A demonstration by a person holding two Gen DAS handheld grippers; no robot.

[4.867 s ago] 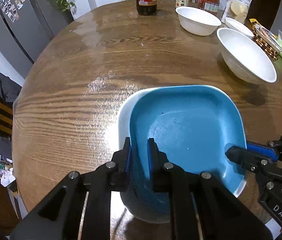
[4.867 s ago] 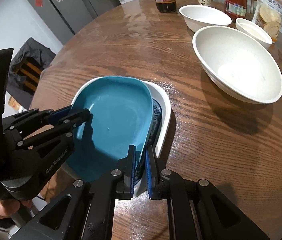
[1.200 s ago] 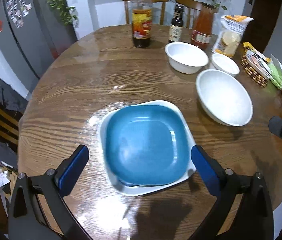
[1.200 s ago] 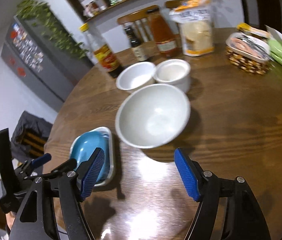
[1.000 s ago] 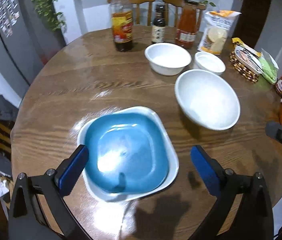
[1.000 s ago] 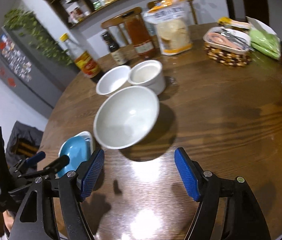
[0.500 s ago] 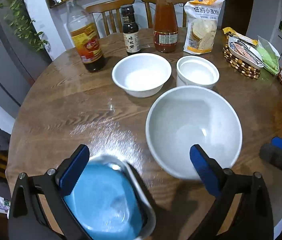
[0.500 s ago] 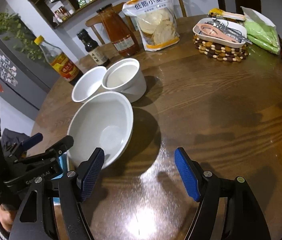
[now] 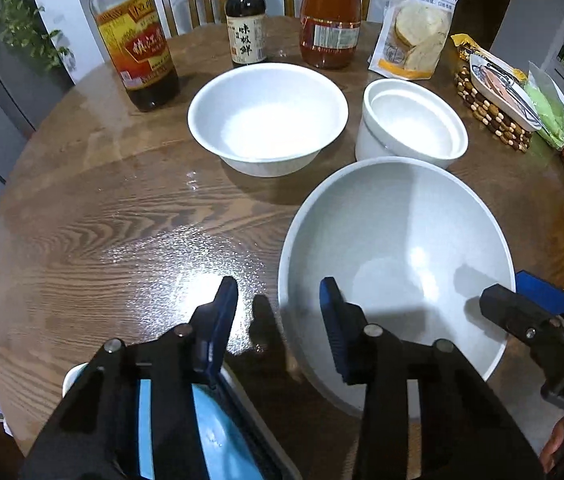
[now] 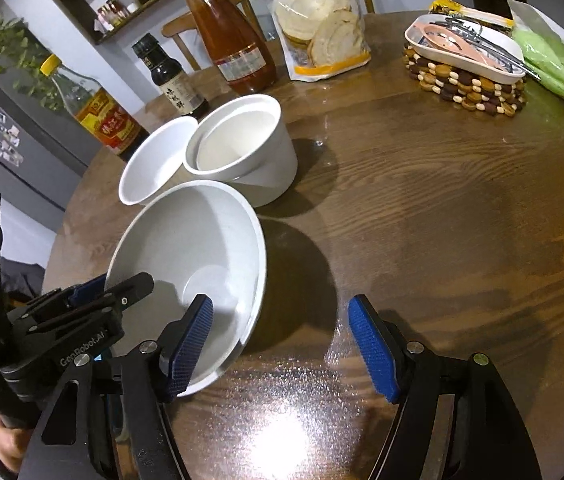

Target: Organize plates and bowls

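Likely rigid, slick, chippable: large white bowl (image 9: 398, 248). Left gripper (image 9: 279, 308) and right gripper (image 10: 279, 344) straddle its rim, jaws closing, not yet clamped; pinch rim squarely.

Large pale bowl (image 9: 398, 248) sitting upright, empty, on wooden table. Medium white bowl (image 9: 267, 114) and small straight-sided white bowl (image 9: 412, 124) standing just behind it. Blue plate (image 9: 185, 436) resting nested in white plate (image 9: 71, 376) at near edge.
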